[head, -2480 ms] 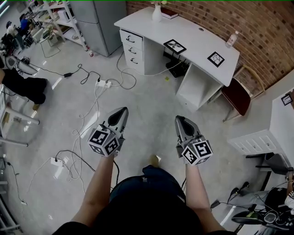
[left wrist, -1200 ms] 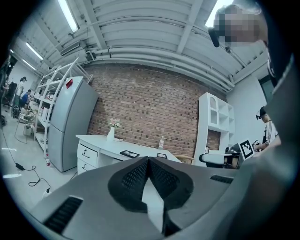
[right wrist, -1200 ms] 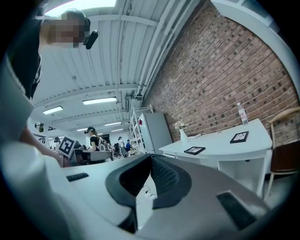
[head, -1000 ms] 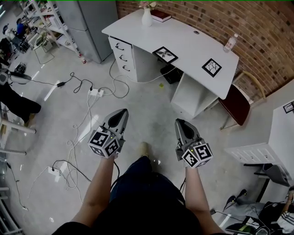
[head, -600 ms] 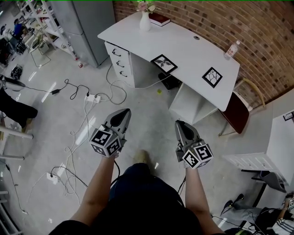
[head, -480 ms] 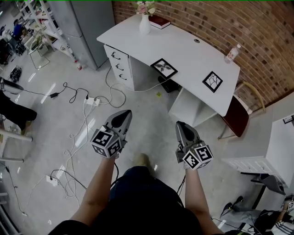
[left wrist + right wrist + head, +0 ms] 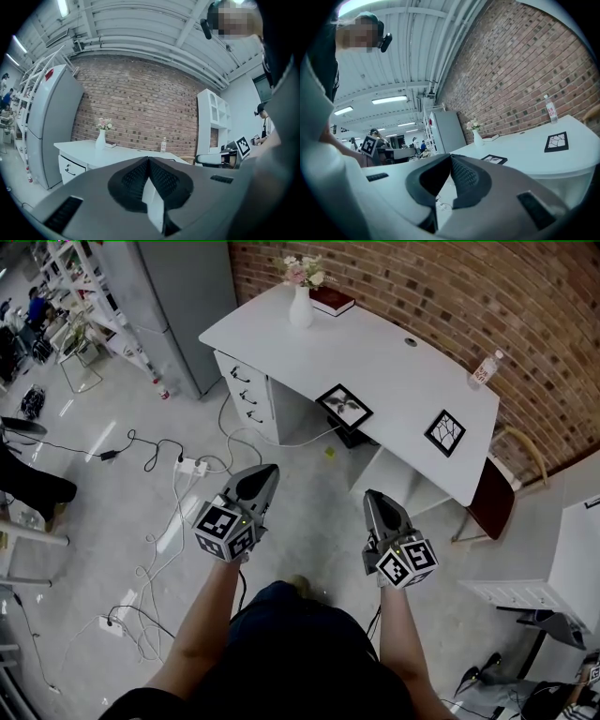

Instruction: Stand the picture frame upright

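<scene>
Two black picture frames lie flat on the white desk point(image 7: 375, 343): one with a leaf print point(image 7: 344, 406) near the front edge, another with a web pattern point(image 7: 445, 432) further right. The right gripper view shows the leaf-print frame point(image 7: 494, 159) and the web-pattern frame point(image 7: 557, 141) lying flat too. My left gripper point(image 7: 267, 472) and right gripper point(image 7: 373, 496) are both shut and empty, held in the air over the floor, short of the desk. The left gripper point(image 7: 149, 160) and the right gripper point(image 7: 451, 156) point level toward the desk.
A white vase with flowers point(image 7: 301, 296), a dark red book point(image 7: 332, 302) and a water bottle point(image 7: 482, 369) stand on the desk. Drawers point(image 7: 246, 399) are under its left end, a maroon chair point(image 7: 491, 502) at its right. Cables and power strips point(image 7: 195, 466) trail on the floor to the left; a grey fridge point(image 7: 178, 306) stands behind.
I have walked toward the desk: it now lies closer and lower in the head view. Both grippers stay shut and keep their places ahead of my body.
</scene>
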Demonstrator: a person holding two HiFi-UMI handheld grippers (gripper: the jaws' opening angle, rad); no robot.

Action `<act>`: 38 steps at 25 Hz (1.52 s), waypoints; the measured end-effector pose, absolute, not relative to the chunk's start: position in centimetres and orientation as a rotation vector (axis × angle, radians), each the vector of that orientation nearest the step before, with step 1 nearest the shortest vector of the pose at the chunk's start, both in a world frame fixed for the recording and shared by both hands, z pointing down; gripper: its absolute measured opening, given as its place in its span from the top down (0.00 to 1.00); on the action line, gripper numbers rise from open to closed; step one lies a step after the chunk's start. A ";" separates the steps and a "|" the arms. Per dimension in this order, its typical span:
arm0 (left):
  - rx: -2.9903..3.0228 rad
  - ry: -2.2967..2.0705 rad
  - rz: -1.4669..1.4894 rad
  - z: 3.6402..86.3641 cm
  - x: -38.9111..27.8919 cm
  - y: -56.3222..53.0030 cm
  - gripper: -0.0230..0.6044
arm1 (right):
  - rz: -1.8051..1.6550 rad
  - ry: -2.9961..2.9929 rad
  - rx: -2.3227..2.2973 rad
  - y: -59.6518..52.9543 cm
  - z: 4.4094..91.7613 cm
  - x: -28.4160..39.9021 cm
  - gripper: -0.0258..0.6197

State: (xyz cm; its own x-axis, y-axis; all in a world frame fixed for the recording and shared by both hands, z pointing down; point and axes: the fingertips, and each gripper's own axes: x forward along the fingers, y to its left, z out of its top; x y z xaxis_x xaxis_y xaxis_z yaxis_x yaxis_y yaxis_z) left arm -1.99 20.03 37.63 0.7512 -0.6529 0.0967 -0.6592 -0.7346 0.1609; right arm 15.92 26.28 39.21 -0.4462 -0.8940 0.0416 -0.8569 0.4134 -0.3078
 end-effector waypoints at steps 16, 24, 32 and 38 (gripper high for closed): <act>2.717 -1.012 0.032 39.8 -1.8 18.9 0.96 | -0.459 2.518 -1.639 25.3 40.3 16.6 0.95; 2.750 -0.973 0.061 39.7 0.0 16.9 0.96 | -0.469 2.543 -1.588 22.0 40.9 16.5 0.95; 2.688 -0.922 0.083 41.8 2.8 13.2 0.96 | -0.494 2.619 -1.553 17.4 42.6 17.1 0.95; 2.680 -0.865 0.150 44.3 6.3 10.4 0.96 | -0.550 2.641 -1.534 13.5 44.6 18.3 0.95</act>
State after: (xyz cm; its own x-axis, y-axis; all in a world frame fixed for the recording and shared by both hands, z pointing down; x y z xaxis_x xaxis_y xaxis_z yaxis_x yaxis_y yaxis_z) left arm 6.34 10.36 44.33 0.8110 -0.5514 0.1955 -0.5850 -0.7653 0.2684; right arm 18.35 13.54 44.63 -0.5107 -0.8478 0.1427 -0.8343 0.4486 -0.3204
